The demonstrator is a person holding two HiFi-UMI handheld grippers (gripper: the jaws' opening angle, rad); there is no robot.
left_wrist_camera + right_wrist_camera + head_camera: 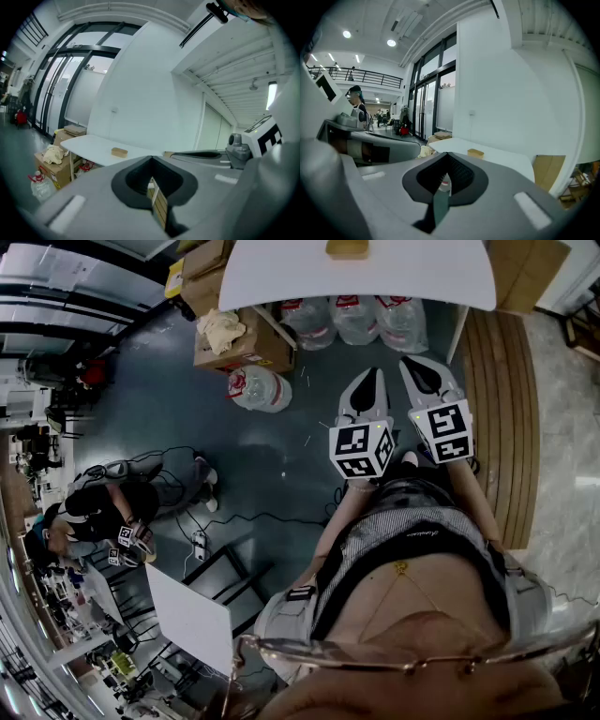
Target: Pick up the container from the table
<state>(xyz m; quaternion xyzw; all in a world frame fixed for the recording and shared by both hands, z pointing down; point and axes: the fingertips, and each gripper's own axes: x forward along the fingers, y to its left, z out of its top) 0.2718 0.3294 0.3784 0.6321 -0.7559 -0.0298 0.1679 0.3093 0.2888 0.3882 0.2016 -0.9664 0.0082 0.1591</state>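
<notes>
One small tan container (348,248), oblong with rounded ends, lying flat on the white bench (281,277), at the very top edge of the head view. Nothing touching it. Ahead of both tools, well apart from either; in the left gripper view, same container (119,152) on the bench top beyond the jaw tips and off to their left; in the right gripper view (476,153), beyond the tips and slightly to their right.

Left tool (375,376) and right tool (412,364) held side by side, short of the bench's near edge, both pointing toward it. Jaws of the left tool (151,159) pressed together at the tips, nothing between them. Jaws of the right tool (447,154) likewise closed and empty. Square-marker cube (361,448) on the left one, another (450,432) on the right.

Under the bench, three clear water jugs (356,320) in a row. To their left, cardboard boxes (246,345) with a crumpled cloth (220,329) on top, and one more jug (260,388) on the dark floor (187,418). To the right, a slatted wooden platform (502,399). Far left, a person (108,507) crouching on the floor amid cables.
</notes>
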